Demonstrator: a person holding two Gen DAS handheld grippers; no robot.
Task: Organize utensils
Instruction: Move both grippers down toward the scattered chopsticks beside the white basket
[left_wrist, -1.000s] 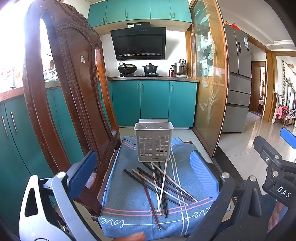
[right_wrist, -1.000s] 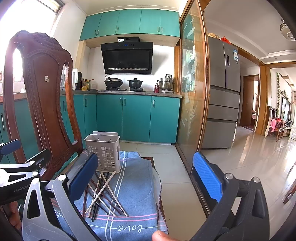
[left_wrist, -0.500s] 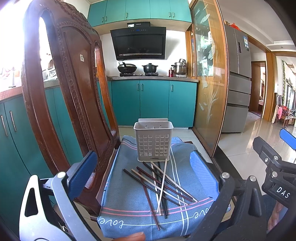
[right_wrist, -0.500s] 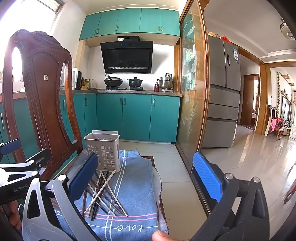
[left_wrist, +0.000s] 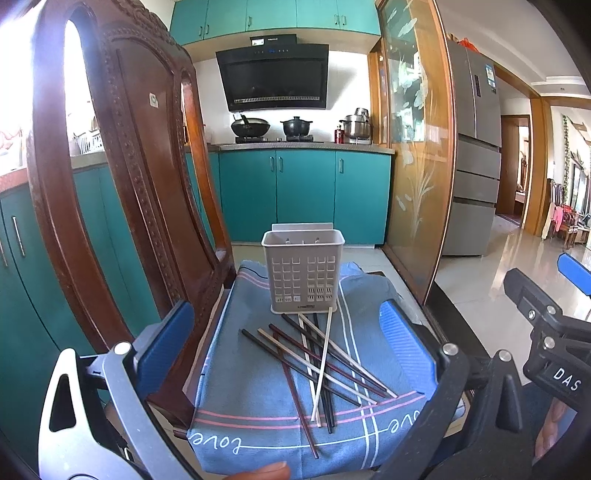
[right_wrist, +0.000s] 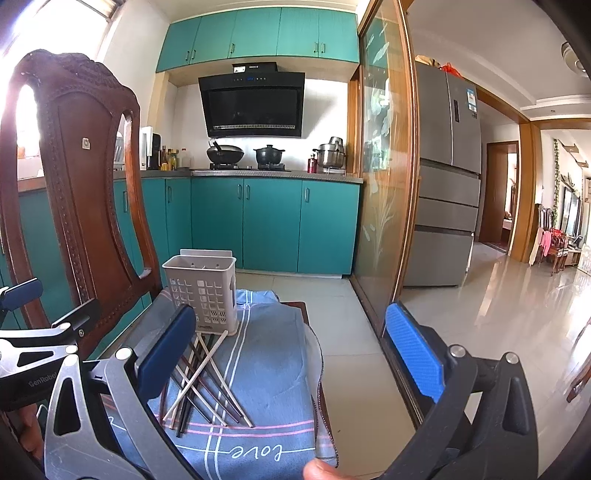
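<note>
Several chopsticks (left_wrist: 317, 362), dark and pale, lie crossed in a loose pile on a blue cloth (left_wrist: 258, 406) over a chair seat. A grey slotted utensil holder (left_wrist: 303, 271) stands upright just behind them, empty as far as I see. My left gripper (left_wrist: 288, 343) is open and empty, hovering above the near side of the pile. My right gripper (right_wrist: 291, 350) is open and empty, to the right of the pile (right_wrist: 207, 380) and the holder (right_wrist: 201, 288).
The carved wooden chair back (left_wrist: 122, 184) rises close on the left. A glass sliding door (left_wrist: 413, 166) stands to the right of the chair. Teal cabinets (left_wrist: 303, 195) and a stove are behind. Tiled floor (right_wrist: 480, 314) lies to the right.
Almost nothing has changed. Both views shift very slightly; both grippers stay open and the chopsticks lie as before.
</note>
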